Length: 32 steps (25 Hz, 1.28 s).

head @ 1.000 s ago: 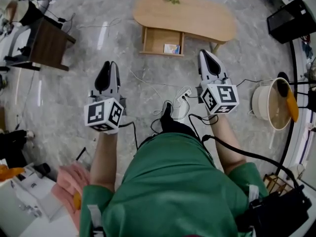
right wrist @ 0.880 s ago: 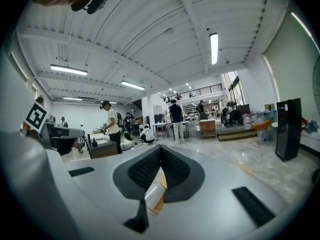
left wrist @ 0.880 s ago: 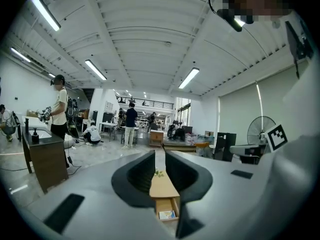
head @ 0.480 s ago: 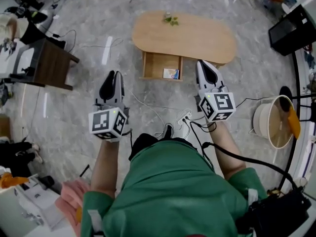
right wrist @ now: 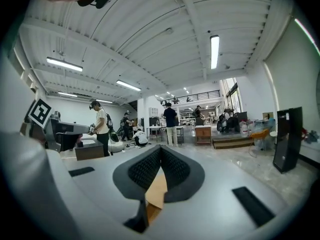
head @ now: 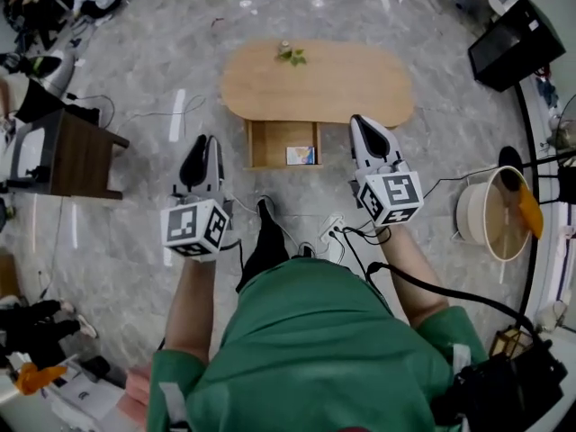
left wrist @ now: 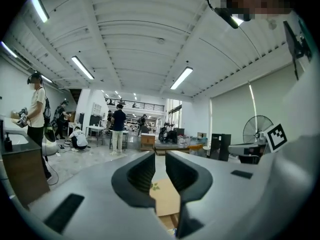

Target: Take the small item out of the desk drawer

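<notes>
In the head view an oval wooden desk [head: 315, 81] stands on the grey floor with its drawer [head: 270, 142] pulled open toward me. A small white and blue box [head: 301, 156] lies in the drawer's right corner. My left gripper [head: 203, 140] hangs left of the drawer, its jaws a narrow gap apart and empty. My right gripper [head: 359, 121] hangs just right of the drawer, shut on nothing. In the left gripper view the left gripper [left wrist: 160, 156] frames the desk [left wrist: 165, 196]. In the right gripper view the right gripper [right wrist: 161, 150] has pads touching, with the desk [right wrist: 157, 191] below.
A small plant [head: 290, 54] sits on the desk's far side. A power strip [head: 333, 232] and cables lie on the floor by my foot [head: 267, 237]. A dark side table [head: 72, 156] stands left, a pale bucket [head: 490, 212] right, a black box [head: 513, 43] far right.
The desk and open drawer have come closer in the head view. Both grippers now flank the drawer. Neither gripper's jaws have visibly changed.
</notes>
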Tool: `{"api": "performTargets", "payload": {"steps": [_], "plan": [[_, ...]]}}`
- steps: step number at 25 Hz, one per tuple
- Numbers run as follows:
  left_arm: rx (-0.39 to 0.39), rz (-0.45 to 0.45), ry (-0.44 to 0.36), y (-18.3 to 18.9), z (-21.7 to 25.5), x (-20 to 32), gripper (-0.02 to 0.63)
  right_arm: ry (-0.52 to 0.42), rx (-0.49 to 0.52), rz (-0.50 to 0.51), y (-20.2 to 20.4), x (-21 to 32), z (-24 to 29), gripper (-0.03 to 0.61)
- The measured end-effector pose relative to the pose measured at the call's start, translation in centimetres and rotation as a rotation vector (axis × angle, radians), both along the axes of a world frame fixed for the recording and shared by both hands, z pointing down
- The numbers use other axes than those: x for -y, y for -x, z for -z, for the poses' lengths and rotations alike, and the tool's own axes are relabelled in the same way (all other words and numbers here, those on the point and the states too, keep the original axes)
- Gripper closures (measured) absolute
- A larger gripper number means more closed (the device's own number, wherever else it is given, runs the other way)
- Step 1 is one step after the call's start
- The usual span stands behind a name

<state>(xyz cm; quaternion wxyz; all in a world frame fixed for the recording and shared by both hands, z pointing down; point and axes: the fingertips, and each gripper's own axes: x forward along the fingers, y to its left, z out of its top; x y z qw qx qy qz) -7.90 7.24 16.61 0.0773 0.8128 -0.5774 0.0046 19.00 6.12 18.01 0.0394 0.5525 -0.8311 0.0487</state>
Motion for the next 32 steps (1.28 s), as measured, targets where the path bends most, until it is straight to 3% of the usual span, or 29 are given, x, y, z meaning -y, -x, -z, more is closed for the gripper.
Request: {"api": "performTargets", "payload": {"steps": [5,10,17,25,32], "plan": [[-0.028,-0.071,0.029,0.4,-1.6,6.6,0.538,0.039,-0.068,-0.053,0.5,4.6,-1.2,0.555],[-0.063,-0.103,0.082,3.4,-4.6,13.2,0.538,0.107,-0.119,-0.093,2.6,9.5,-3.9,0.555],[-0.059,-0.155,0.163,5.0,-9.9,19.8,0.538,0.241,-0.173,-0.083,5.6,15.2,-10.8,0.555],[-0.039,-0.233,0.280,4.8,-15.1,21.4,0.538,0.396,-0.256,0.008,8.0,17.2,-17.4,0.555],[0.008,-0.250,0.381,1.0,-19.9,22.8,0.538,0.495,-0.308,0.154,6.9,20.0,-24.7,0.555]]}}
